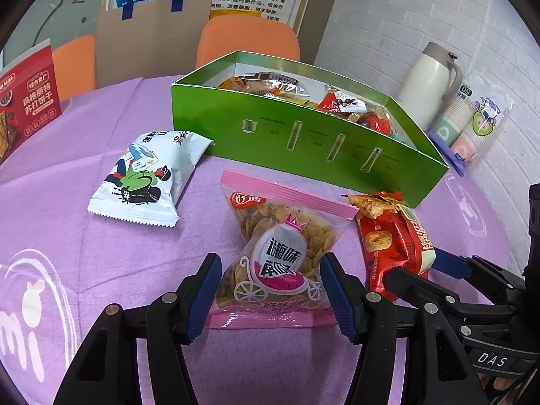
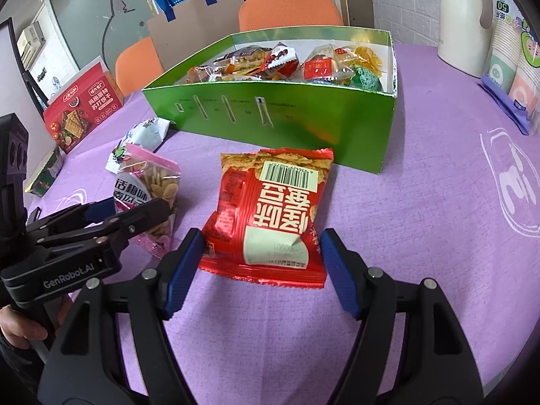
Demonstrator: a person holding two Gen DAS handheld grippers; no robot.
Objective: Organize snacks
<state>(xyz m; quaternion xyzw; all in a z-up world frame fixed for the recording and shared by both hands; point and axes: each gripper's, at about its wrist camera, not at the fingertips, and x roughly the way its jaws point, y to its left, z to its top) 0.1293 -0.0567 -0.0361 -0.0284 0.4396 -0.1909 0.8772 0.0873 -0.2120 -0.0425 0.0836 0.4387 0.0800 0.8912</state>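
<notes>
A clear, pink-edged plastic packet of flat yellow seeds (image 1: 280, 256) lies on the purple felt tablecloth (image 1: 101, 236), its lower half between the blue-padded fingers of the left gripper (image 1: 270, 287), which stands wide, the pads just beside the film with no pinch to be seen. Just beside it, a red foil packet of fried snacks (image 2: 270, 216), barcode side up, rests between the spread fingers of the right gripper (image 2: 261, 258), whose left pad sits at the packet's edge while the right pad is near but apart. Both packets look light, air-puffed and soft, with slick film that may slide under the pads; the contents appear brittle, so a hard squeeze could crush them. The likelier safe hold is across the middle of each packet, or on the flat crimped seam at the near end, with only light pressure. A white pillow-shaped packet with a cartoon figure (image 1: 148, 179) waits on the cloth to the left, near the corner of the open green cardboard box (image 1: 303, 141), already part-filled with wrapped snacks and standing just behind all three. Further out stand a red cracker box (image 1: 25, 101), a cream thermos jug (image 1: 428, 84) and a sleeve of paper cups (image 1: 472, 125), with orange chairs (image 1: 249, 40) beyond.
</notes>
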